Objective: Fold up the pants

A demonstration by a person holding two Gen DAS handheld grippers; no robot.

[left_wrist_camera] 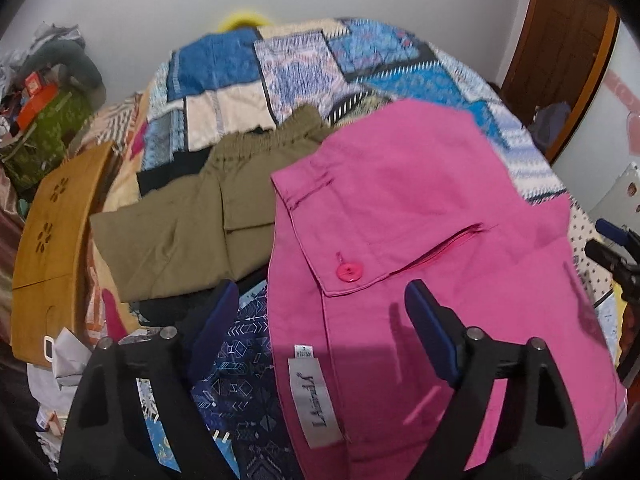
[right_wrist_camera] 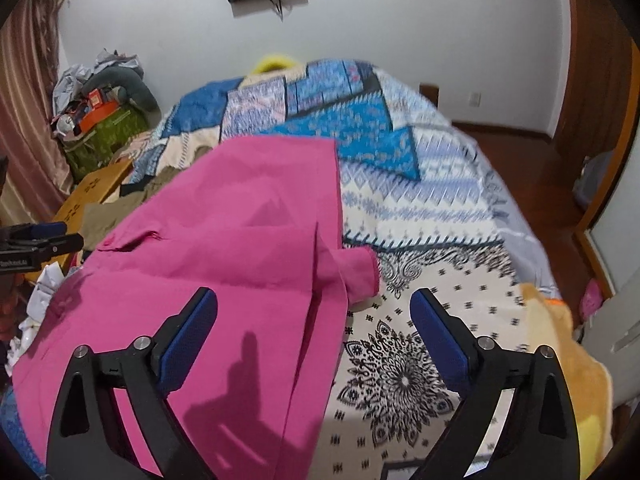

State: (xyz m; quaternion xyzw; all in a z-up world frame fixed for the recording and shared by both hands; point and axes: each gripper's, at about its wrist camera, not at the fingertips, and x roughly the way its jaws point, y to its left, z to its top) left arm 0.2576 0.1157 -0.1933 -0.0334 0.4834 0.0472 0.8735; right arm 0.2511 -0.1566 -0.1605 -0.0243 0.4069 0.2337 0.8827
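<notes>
Two grippers: our left gripper (left_wrist_camera: 316,300) and right gripper (right_wrist_camera: 314,308) both spread, gripping nothing.
Pink pants (left_wrist_camera: 420,240): we see them lying on the bed quilt (right_wrist_camera: 420,208).

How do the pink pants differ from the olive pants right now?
The pink pants are bright magenta with a buttoned waistband; the olive pants are drab with a gathered elastic waist. The pink pants lie nearest both open grippers, left gripper and right gripper; the olive pants sit farther back, beside the wooden board. The pink pants overlap the olive pants' edge. Both lie roughly flat on the patterned bedspread, and neither is gripped.
</notes>
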